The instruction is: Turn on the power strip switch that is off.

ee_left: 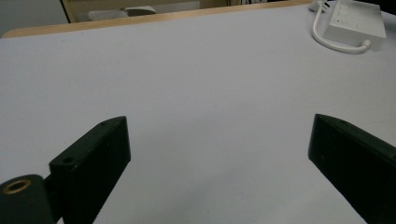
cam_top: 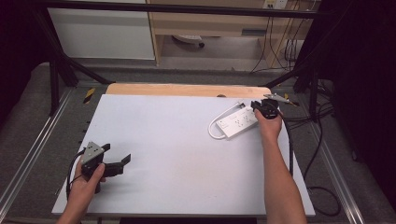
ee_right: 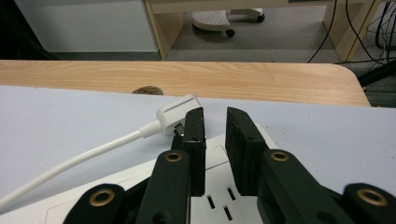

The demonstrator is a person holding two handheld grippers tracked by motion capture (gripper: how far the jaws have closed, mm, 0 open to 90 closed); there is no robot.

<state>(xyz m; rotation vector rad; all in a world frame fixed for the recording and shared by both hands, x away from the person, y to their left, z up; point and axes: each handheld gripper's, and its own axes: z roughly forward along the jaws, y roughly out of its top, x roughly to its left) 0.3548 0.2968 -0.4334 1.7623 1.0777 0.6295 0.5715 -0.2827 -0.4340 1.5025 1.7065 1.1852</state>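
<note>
Power strip (cam_top: 237,122), white and flat, lies near the far right corner of the grey table mat (cam_top: 187,158), and the right gripper (cam_top: 261,108) sits right over its far end. In the right gripper view that gripper (ee_right: 215,140) has its two black jaws drawn close together with only a narrow slot of air between them; nothing is caught in that slot, and the jaws stand just above the strip's socket face (ee_right: 219,205), so it reads as nearly closed on nothing. Whether the jaw tips touch the strip's top I cannot tell. Just beside the left jaw lies the white plug (ee_right: 175,112), its cord (ee_right: 70,163) running off toward the lower left of that view and looping back along the strip's near side in the high view. Beyond the plug comes the edge of the mat, then a strip of bare wooden tabletop (ee_right: 233,81). Well apart from all this, at the near left corner of the mat, the left gripper (cam_top: 116,161) is held low by the person's left hand (cam_top: 88,179), its jaws spread wide open. The left gripper view shows those jaws far apart over bare mat, with the power strip (ee_left: 355,25) and its looped cord small in the far upper right corner.
</note>
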